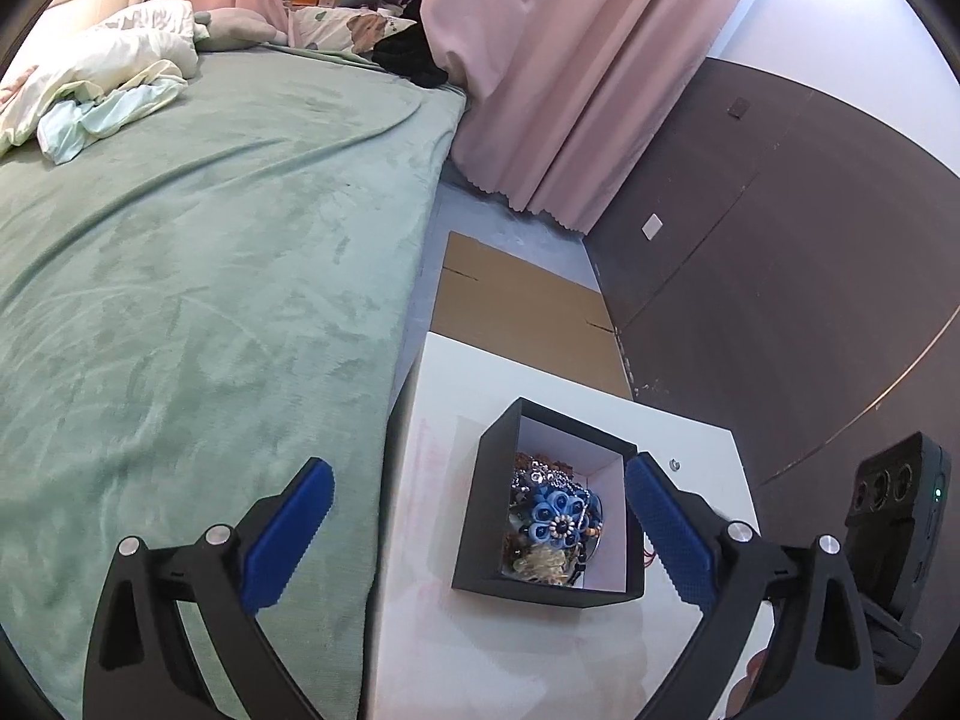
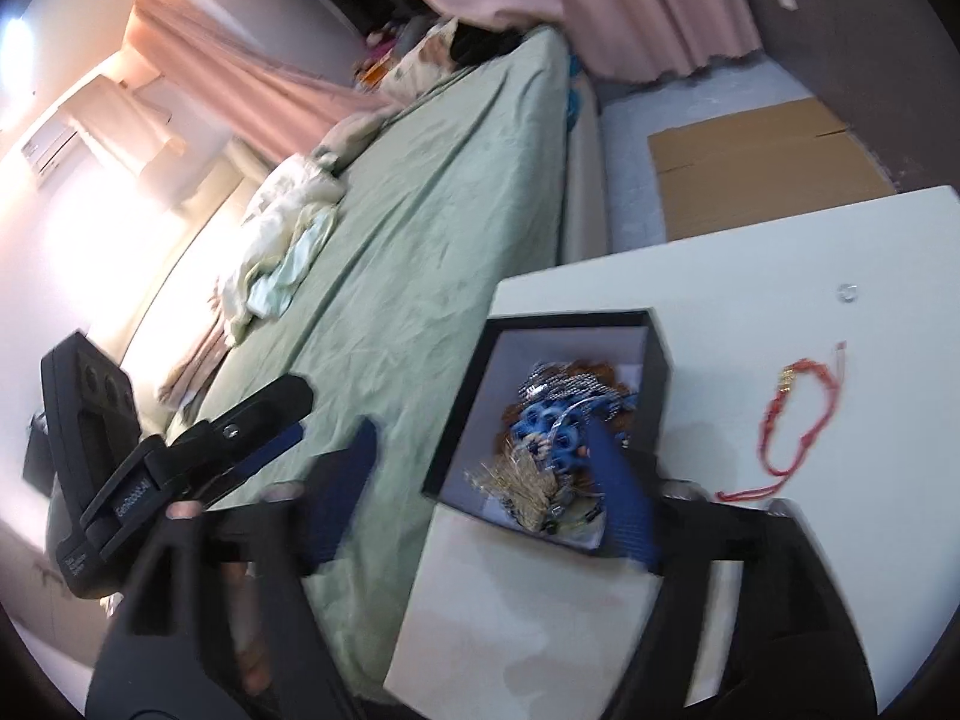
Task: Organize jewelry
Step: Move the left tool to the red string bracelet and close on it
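Observation:
A black box (image 1: 483, 516) with a white inside stands on the white table (image 1: 510, 648). It holds a heap of jewelry (image 1: 555, 519), with a blue flower piece on top. My left gripper (image 1: 480, 525) is open and empty above the box, its blue pads wide apart. In the right wrist view the box (image 2: 462, 414) and the jewelry (image 2: 552, 438) show again. My right gripper (image 2: 489, 480) is open and empty over the box's near left side. A red cord bracelet (image 2: 792, 420) lies on the table (image 2: 540, 600) right of the box. The left gripper (image 2: 264, 426) shows at the left.
A bed with a green blanket (image 1: 210, 300) runs along the table's left side. A small ring (image 2: 847, 293) lies on the table's far right. Flat cardboard (image 1: 516, 300) lies on the floor beyond the table. Pink curtains (image 1: 570, 60) and a dark wall (image 1: 780, 270) stand behind.

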`<move>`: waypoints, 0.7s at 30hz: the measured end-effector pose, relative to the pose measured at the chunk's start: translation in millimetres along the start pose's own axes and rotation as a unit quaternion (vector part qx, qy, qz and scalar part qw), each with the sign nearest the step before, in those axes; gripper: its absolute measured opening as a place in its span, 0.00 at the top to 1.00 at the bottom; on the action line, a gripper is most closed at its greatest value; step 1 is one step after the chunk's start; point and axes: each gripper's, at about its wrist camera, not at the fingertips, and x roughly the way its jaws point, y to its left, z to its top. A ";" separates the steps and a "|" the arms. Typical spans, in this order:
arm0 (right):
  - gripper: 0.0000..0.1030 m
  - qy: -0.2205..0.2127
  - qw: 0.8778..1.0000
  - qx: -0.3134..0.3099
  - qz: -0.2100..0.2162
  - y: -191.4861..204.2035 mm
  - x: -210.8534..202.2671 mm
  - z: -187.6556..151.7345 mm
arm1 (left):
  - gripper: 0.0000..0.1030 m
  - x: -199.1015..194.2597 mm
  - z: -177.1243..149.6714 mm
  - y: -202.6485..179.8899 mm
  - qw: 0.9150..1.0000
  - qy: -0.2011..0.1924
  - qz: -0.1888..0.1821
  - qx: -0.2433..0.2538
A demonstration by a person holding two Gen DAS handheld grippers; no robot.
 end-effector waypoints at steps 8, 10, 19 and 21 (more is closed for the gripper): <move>0.25 -0.035 0.998 0.042 -0.031 -39.2 -41.5 10.3 | 0.08 10.0 -8.8 -26.3 0.999 0.009 -0.010 0.033; 0.25 -0.040 0.997 0.052 -0.040 -50.3 -51.9 12.9 | 0.08 14.7 -12.8 -38.5 0.999 0.013 -0.014 0.047; 0.25 -0.047 0.991 0.100 -0.079 -98.3 -87.6 14.6 | 0.09 38.0 -34.7 -98.7 0.993 0.033 -0.041 0.107; 0.25 -0.046 0.989 0.114 -0.087 -109.6 -94.8 13.8 | 0.13 44.6 -39.2 -117.0 0.990 0.041 -0.052 0.127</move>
